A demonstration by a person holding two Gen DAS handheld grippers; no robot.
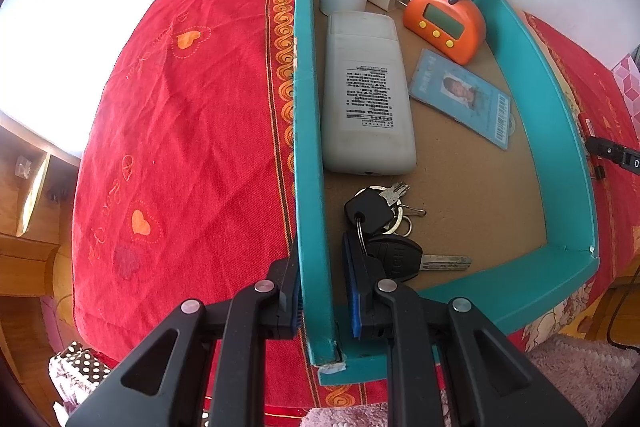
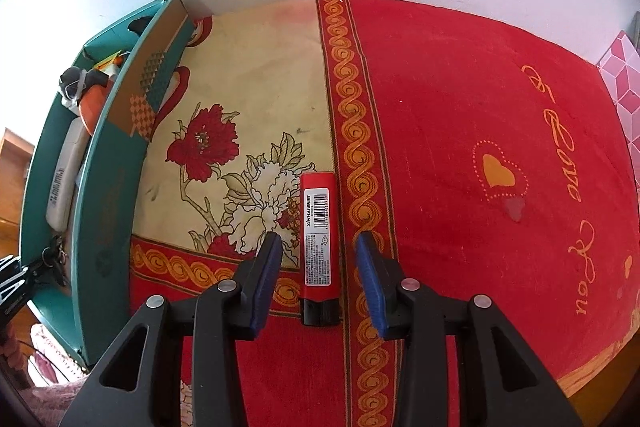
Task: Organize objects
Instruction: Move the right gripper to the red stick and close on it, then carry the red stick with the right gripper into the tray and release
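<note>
Clamped on the teal box's (image 1: 310,155) near wall, the left gripper (image 1: 324,287) pinches it between its pads, with keys (image 1: 380,223) just inside. Further right, the right gripper (image 2: 316,279) stands spread, straddling the red lighter (image 2: 319,239) on the cloth (image 2: 460,147) without touching it; its long axis runs along the fingers, so this hand is nearer.

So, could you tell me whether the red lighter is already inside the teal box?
No, the red lighter lies on the cloth outside the teal box, between the open fingers of the right gripper.
</note>
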